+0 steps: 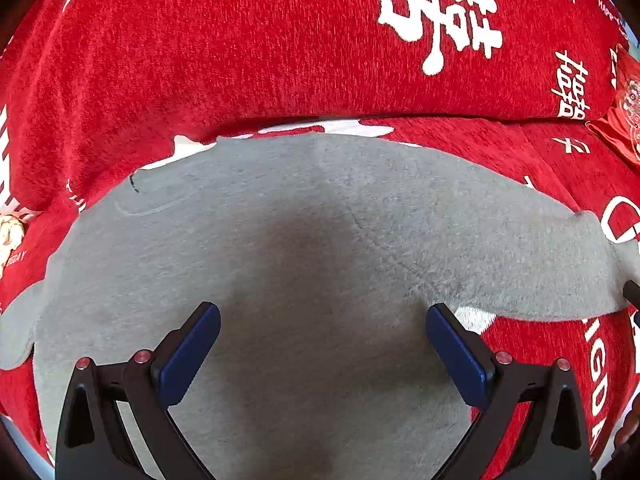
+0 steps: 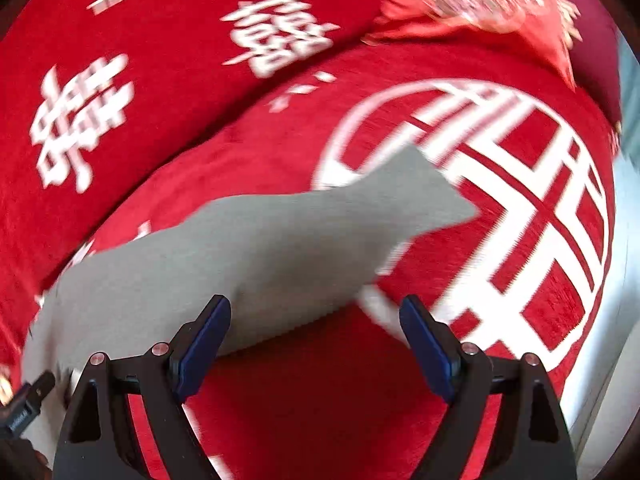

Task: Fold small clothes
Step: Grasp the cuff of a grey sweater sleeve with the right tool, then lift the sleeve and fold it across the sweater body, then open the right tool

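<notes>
A red sofa cover (image 1: 280,60) with white lettering carries a grey garment (image 1: 320,248), spread flat on the seat, one sleeve (image 2: 416,192) reaching over a white round emblem (image 2: 520,200). The left tool (image 1: 323,354) hangs released above the garment; the right tool (image 2: 315,346) is also released, at its edge.

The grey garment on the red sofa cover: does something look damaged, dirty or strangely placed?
Nothing looks damaged or spilled. The grey garment lies spread flat on the red sofa cover. One small oddity: a short dark thread or mark sits near its far left edge. Both the left gripper and the right gripper are open.
</notes>
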A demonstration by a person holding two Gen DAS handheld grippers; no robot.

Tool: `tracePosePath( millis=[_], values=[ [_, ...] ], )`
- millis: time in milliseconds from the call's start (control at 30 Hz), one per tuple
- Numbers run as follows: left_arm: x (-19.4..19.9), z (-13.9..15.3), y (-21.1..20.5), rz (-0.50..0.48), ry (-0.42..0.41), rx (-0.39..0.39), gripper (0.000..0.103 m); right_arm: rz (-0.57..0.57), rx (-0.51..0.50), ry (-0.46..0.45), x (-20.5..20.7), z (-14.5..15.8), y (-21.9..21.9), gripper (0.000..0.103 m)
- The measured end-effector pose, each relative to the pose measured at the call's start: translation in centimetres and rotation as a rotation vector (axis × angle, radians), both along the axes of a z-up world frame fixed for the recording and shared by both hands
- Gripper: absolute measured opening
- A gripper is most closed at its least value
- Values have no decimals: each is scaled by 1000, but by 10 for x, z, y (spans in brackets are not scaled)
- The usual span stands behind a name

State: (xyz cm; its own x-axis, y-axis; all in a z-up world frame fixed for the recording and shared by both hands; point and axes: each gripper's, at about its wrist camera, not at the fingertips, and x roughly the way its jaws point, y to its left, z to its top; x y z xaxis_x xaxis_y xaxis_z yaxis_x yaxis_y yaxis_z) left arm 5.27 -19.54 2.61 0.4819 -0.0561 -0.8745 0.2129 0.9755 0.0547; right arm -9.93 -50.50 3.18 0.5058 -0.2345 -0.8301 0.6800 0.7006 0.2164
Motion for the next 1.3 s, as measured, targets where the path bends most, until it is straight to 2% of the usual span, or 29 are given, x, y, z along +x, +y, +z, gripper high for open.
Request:
tracePosePath(
  millis=[67,167,267,333,367,400,433,500,667,733,833,900,967,1033,1067,1100,1133,1167,1233,1300],
  values=[
    [3,-2,-1,4,6,1,103,-22,62,-26,-7,-9,-20,88],
    [7,-3,-3,9,8,2,103,-35,142,-64,-8,-21,-41,76],
    [12,-4,-5,16,7,2,103,-13,242,-165,-1,-28,-59,66],
    [15,-4,-4,25,6,-8,103,2,260,-202,7,-27,-69,62],
    [17,-4,-4,31,8,-15,103,6,268,-223,9,-27,-73,56],
    [19,-4,-4,35,10,-19,103,8,279,-242,11,-27,-78,39],
    [22,-4,-4,40,12,-19,103,19,298,-259,12,-28,-83,5],
    [27,-3,-4,46,7,-17,103,36,328,-279,13,-29,-87,6],
    [40,-2,-3,72,13,-39,103,40,186,-431,-26,9,-68,6],
    [44,-9,-11,63,43,-42,103,34,151,-431,-33,14,-57,6],
    [42,-25,-29,17,94,-39,103,30,130,-389,-30,5,-52,6],
    [38,-26,-34,8,62,-27,103,17,138,-354,-26,-6,-56,6],
    [40,-25,-33,1,76,-29,103,10,149,-338,-25,-16,-62,6],
    [40,-19,-24,12,85,-78,103,11,152,-327,-27,-17,-65,6],
    [39,-17,-19,28,74,-92,103,14,146,-331,-28,-14,-64,6],
    [40,-19,-16,40,71,-62,103,19,138,-340,-29,-9,-62,6],
    [41,-24,-18,30,87,-14,103,26,125,-350,-29,-2,-59,6],
    [40,-27,-20,6,91,2,103,32,114,-358,-28,5,-56,6],
    [40,-20,-16,-21,93,-5,103,52,93,-372,-22,23,-47,6],
    [39,-9,-1,4,101,-74,103,83,61,-383,-14,44,-35,6]
  ],
)
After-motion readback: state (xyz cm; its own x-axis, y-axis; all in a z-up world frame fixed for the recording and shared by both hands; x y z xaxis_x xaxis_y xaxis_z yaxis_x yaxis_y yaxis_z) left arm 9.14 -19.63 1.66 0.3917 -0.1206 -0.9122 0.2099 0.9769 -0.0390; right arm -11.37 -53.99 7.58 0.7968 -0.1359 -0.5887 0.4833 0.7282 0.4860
